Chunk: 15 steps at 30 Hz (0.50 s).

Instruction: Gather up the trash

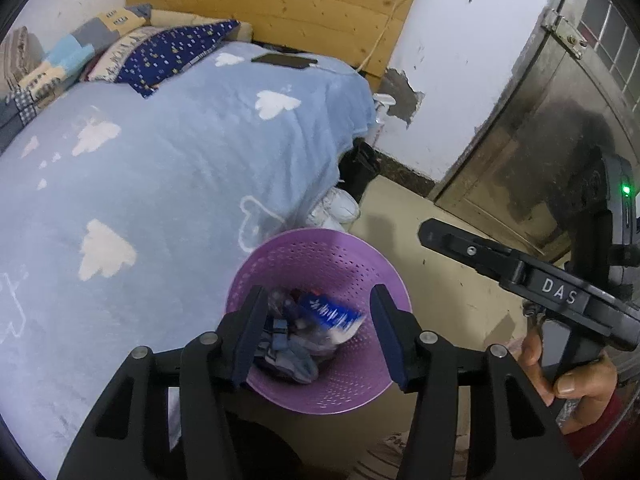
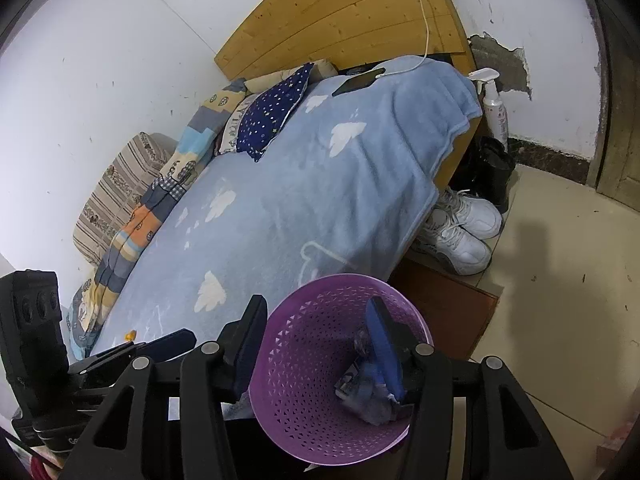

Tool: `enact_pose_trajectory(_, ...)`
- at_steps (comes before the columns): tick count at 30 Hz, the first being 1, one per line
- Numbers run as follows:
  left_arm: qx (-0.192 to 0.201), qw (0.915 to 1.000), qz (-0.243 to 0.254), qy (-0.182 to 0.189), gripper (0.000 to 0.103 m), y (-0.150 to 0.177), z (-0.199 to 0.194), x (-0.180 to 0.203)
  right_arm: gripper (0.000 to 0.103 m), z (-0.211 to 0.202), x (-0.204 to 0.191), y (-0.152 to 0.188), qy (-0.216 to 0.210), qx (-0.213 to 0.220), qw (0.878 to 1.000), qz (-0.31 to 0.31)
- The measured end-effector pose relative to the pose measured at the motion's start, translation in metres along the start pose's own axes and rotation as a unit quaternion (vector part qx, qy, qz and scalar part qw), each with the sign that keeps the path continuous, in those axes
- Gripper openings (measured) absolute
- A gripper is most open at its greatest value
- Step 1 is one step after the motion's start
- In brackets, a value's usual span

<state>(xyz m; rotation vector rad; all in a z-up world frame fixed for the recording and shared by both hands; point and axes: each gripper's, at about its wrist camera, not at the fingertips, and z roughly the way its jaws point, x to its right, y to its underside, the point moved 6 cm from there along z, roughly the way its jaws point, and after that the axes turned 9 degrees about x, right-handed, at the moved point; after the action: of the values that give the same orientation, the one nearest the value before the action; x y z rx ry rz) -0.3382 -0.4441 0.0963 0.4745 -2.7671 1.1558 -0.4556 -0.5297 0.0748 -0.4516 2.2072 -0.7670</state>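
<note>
A purple perforated trash basket (image 1: pixel 352 264) stands on the floor beside the bed. It holds crumpled wrappers, with a blue-and-white packet (image 1: pixel 330 314) on top, slightly blurred. My left gripper (image 1: pixel 318 320) is open and empty, directly above the basket. My right gripper (image 2: pixel 316 334) is open and empty, also over the basket (image 2: pixel 304 368), where the trash (image 2: pixel 366 396) shows by its right finger. The right gripper's body (image 1: pixel 552 292) shows at the right of the left wrist view.
The bed with a light blue cloud blanket (image 1: pixel 168 168) fills the left; a phone (image 1: pixel 285 60) on a charging cable lies near the headboard. White sneakers (image 2: pixel 460 228), black boots (image 2: pixel 494 176) and a spray bottle (image 2: pixel 494 104) stand by the bed. A metal door (image 1: pixel 532 132) is at right.
</note>
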Motion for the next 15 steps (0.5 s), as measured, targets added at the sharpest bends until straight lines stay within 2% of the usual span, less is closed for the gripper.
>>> enact_pose_trajectory(2, 0.019, 0.9997, 0.001, -0.013, 0.06, -0.001, -0.013, -0.006, 0.056, -0.005, -0.004, -0.001, 0.001, 0.003, 1.0, -0.005)
enact_pose_trajectory(4, 0.037, 0.999, 0.001, -0.026, 0.072, -0.002, -0.027, -0.012, 0.057, -0.012, -0.01, -0.001, 0.008, 0.008, 1.0, -0.019)
enact_pose_trajectory(5, 0.048, 0.9983, 0.001, -0.034, 0.074, -0.002, -0.036, -0.017, 0.057, -0.015, -0.013, -0.001, 0.014, 0.012, 0.999, -0.027)
enact_pose_trajectory(6, 0.061, 0.9972, -0.001, -0.044, 0.077, -0.002, -0.046, -0.022, 0.062, -0.019, -0.015, -0.002, 0.022, 0.017, 0.999, -0.036)
enact_pose_trajectory(8, 0.079, 0.9952, -0.005, -0.057, 0.079, 0.002, -0.065, -0.033, 0.072, -0.029, -0.023, -0.001, 0.05, 0.036, 0.996, -0.067)
enact_pose_trajectory(10, 0.099, 0.992, -0.009, -0.077, 0.082, 0.006, -0.085, -0.044, 0.074, -0.04, -0.034, 0.003, 0.072, 0.054, 0.991, -0.096)
enact_pose_trajectory(13, 0.131, 0.9861, -0.012, -0.101, 0.092, 0.015, -0.116, -0.058, 0.079, -0.052, -0.049, 0.013, 0.115, 0.069, 0.982, -0.131)
enact_pose_trajectory(15, 0.154, 0.98, -0.012, -0.125, 0.094, 0.025, -0.139, -0.067, 0.082, -0.059, -0.059, 0.022, 0.135, 0.073, 0.978, -0.144)
